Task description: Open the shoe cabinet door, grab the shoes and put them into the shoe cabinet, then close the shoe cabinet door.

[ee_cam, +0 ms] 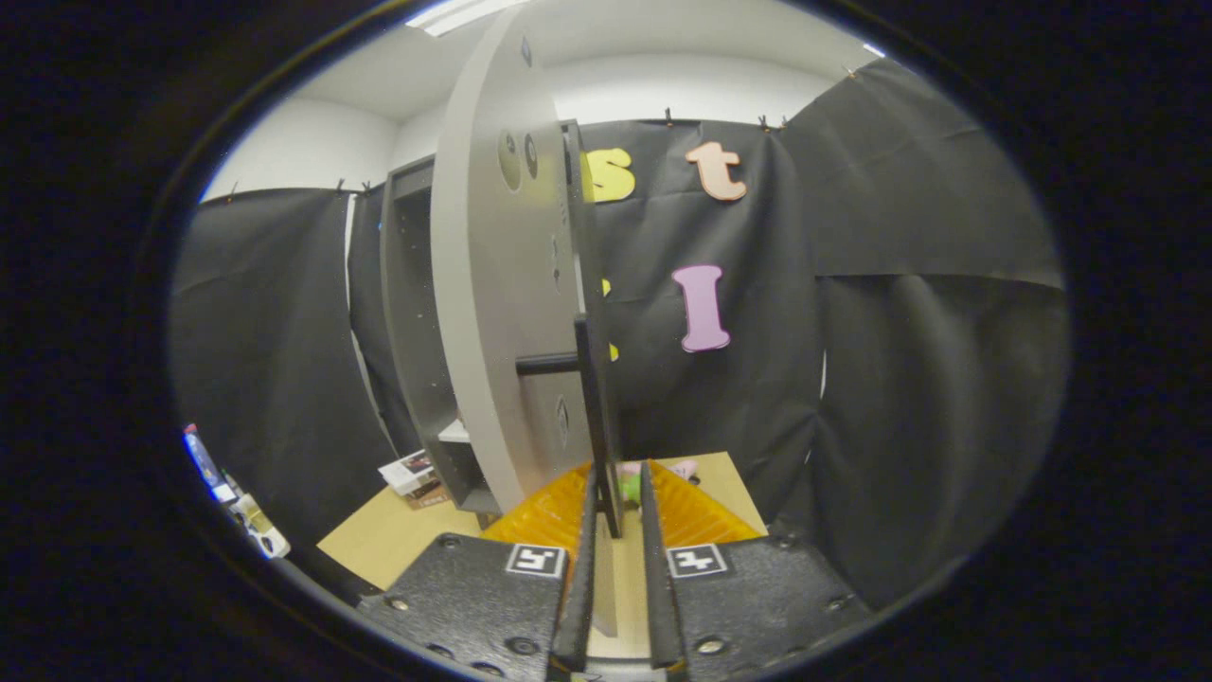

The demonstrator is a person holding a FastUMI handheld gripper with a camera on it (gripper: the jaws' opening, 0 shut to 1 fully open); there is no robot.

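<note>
The grey shoe cabinet door stands swung out, seen almost edge-on just ahead of me. Behind it the dark cabinet body is open. The door's black handle bar hangs down between the tips of my gripper. The fingers are close together around its lower end. The left finger lies against the bar, and a thin gap shows between the bar and the right finger. Beyond the fingertips a small pink and green thing lies on the floor; I cannot tell whether it is a shoe.
An orange ribbed mat lies on the wooden floor under the fingers. A small box sits by the cabinet's foot. Black cloth walls close in on both sides, with some small objects at the far left.
</note>
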